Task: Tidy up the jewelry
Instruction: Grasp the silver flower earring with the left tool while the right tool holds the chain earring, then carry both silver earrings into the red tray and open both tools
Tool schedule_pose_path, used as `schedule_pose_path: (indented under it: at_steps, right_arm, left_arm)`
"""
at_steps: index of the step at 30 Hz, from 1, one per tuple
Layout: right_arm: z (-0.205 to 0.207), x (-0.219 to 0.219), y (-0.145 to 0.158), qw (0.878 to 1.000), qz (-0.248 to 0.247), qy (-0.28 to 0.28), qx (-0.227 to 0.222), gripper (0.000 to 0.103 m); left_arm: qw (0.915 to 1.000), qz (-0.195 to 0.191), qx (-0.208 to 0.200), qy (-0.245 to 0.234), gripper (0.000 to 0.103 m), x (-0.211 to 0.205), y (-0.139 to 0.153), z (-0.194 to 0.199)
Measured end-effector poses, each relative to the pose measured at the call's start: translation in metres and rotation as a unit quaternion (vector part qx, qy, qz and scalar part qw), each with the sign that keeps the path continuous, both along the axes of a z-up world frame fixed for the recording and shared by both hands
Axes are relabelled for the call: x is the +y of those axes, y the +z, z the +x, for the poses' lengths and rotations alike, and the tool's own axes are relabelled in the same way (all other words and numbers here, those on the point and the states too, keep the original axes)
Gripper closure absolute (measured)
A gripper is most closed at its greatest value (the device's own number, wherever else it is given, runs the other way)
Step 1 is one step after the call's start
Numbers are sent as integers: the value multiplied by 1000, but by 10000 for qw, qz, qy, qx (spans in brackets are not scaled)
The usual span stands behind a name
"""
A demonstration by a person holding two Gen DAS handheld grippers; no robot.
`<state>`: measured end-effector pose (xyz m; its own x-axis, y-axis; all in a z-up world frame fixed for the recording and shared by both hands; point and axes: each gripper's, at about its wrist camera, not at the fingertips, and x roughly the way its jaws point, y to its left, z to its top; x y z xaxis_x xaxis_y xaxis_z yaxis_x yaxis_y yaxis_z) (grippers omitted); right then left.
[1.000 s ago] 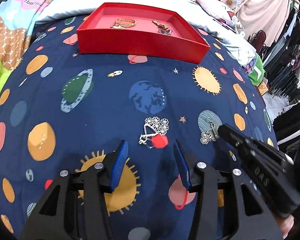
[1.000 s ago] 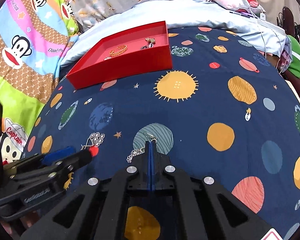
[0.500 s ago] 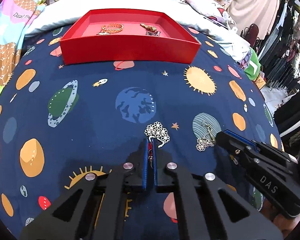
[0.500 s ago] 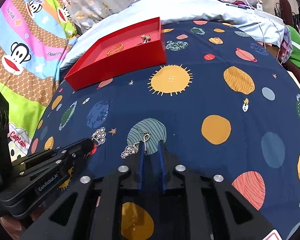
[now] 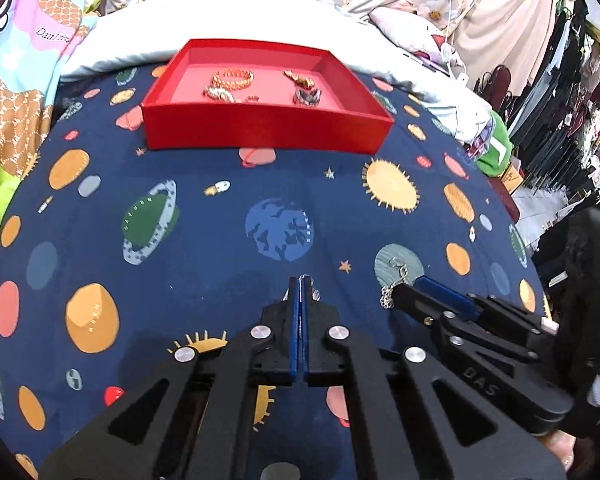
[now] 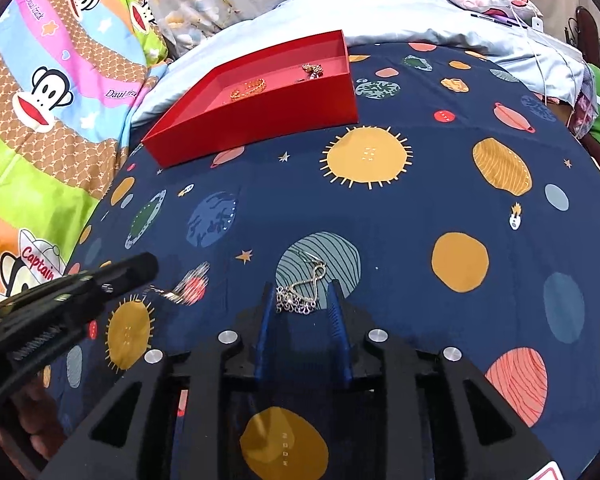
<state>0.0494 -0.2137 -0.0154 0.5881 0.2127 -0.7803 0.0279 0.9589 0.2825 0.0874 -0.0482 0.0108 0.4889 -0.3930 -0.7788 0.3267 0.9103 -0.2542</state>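
Fingers of the left gripper (image 5: 300, 286) are pressed together, and a silver flower piece (image 6: 180, 290) is held at their tips; in the right wrist view it is seen blurred, hanging just off the dark tip. Fingers of the right gripper (image 6: 302, 300) are kept a narrow gap apart, and a silver chain earring (image 6: 302, 292) lies between them on the striped planet print, not clamped.

Letters "DAS" are read on the right gripper's body in the left wrist view. "Captain" and "Daul" are read on the monkey blanket (image 6: 44, 92), and small letters on the orange planets are too small to be told.

The red tray (image 5: 268, 130) stands at the far edge of the space-print bedsheet (image 5: 204, 240), well apart from both grippers, with a gold bracelet (image 5: 233, 78) and other small pieces inside. Between the grippers and the tray's front wall only bare sheet is seen. A pale quilt (image 6: 440, 16) lies behind the tray.
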Motion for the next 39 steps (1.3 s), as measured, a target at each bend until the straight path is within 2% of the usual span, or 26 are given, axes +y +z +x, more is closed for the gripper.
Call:
schedule_pose_path:
  at_steps: [5,12,13,14,18,27,39]
  right_arm:
    - [5,-4,5,9999,-19,-89,-99,77]
    - [19,-4,0,9999,-75,-54,-65,78]
    - [20,-4,0,9999,-97,-42,-82,82]
    - [20,-3,0,9999,-110,-27,-92,90]
    - [21,-3,0,9999,-122,-10,-83,102]
    - [11,-11,22,9990,-84,-158,-399,103]
    - [-3,-14,71,9954,-59,-126,-949,103]
  left_arm:
    - [9999,-63,-102,10,103,2,11,1]
    - [9999,-89,-49,42,103,4,11,4]
    - [9999,-93,-32,53,103,4,10,6]
    - [9999,-95,-21,61,103,5,9,6]
    - [9999,-105,1,73,103,7,9,7]
    - [9996,-194,-80,165,103,16,18,5]
    - [9983,-355,-397,248,103,28,50,3]
